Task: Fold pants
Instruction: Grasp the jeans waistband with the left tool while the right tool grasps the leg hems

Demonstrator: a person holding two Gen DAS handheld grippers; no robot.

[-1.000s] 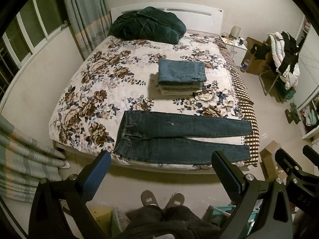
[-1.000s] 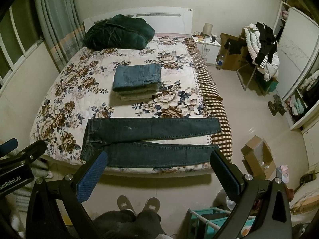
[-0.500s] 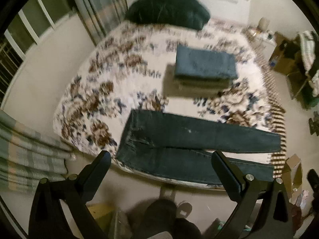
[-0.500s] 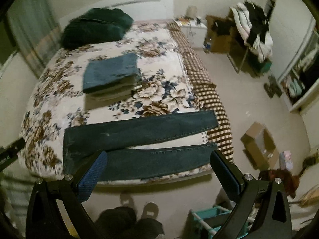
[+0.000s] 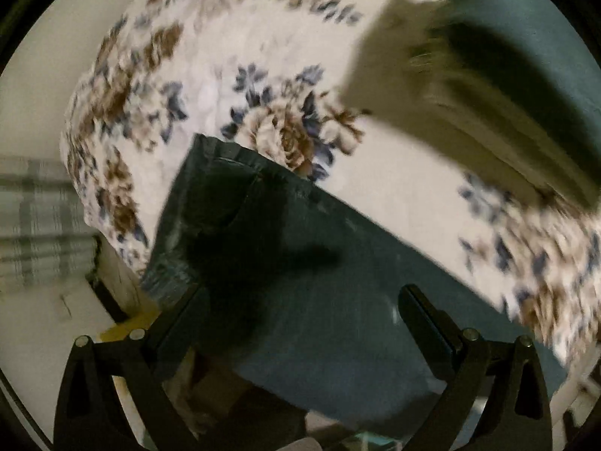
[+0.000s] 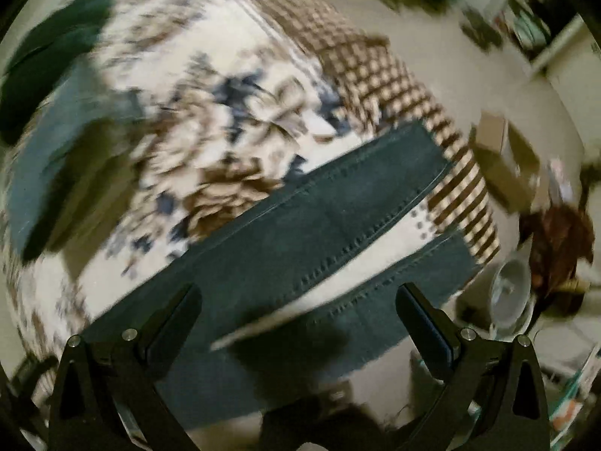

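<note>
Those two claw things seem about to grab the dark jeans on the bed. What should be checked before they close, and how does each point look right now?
1. Left gripper open: ok, fingers spread wide.
2. Right gripper open: ok, fingers spread wide.
3. Left gripper over the waist end of the dark jeans: ok.
4. Right gripper over the leg ends: ok; both legs lie apart, with the floral bedspread showing between them.
5. Jeans flat, nothing on top of them: ok in what shows; the folded stack lies apart.
6. Fingers touching the fabric: cannot tell, both views are blurred.
</note>
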